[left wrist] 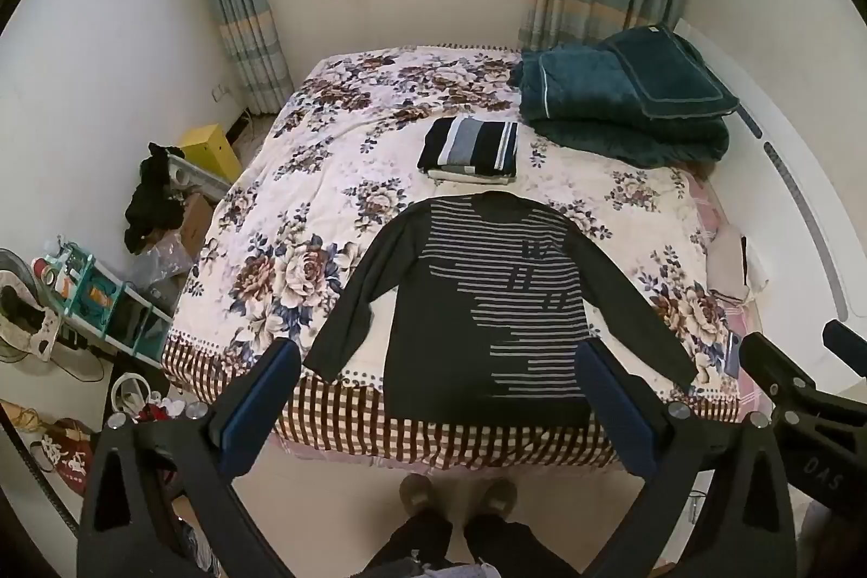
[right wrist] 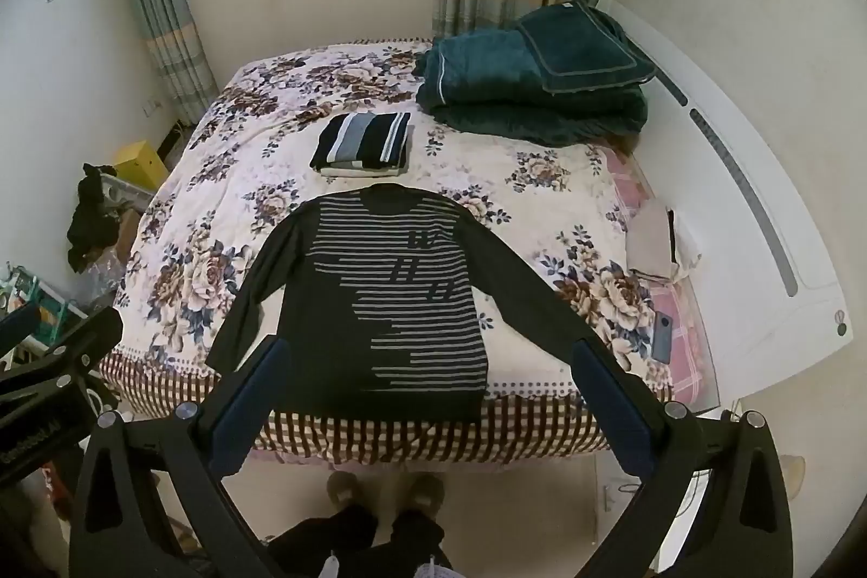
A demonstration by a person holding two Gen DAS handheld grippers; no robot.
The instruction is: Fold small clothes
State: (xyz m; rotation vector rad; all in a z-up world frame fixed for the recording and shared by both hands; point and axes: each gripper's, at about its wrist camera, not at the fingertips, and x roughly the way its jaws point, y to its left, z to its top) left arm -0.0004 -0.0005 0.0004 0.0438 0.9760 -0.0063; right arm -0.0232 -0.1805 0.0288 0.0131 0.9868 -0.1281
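Both grippers hang above the foot of the bed, tilted downward, and neither one touches anything. The left gripper has its two blue-padded fingers spread as wide as they go, with nothing between them but air; seen through the gap, the sweater lies below. The right gripper stands just as wide and just as empty. It shows in the left view at about 3 o'clock, and there the letters "DAS" can be read on its black body; the rest of that word runs out of sight. In the right view the left tool shows at about 9 o'clock with pale lettering, too blurred to read.

One dark sweater with grey stripes is spread flat on the flowered bedspread, collar toward 12 o'clock, hem at the checked border near 6 o'clock, and both sleeves angled out and down. Some marks on its chest cannot be made out.

Just beyond the collar, toward 12 o'clock, sits one stack of folded clothes, a striped dark piece on top and at least one pale piece under it. At about 1 o'clock lies one folded teal quilt with a matching pillow on it. A phone rests on the pink sheet at 3 o'clock. The person's two slippered feet stand at 6 o'clock.
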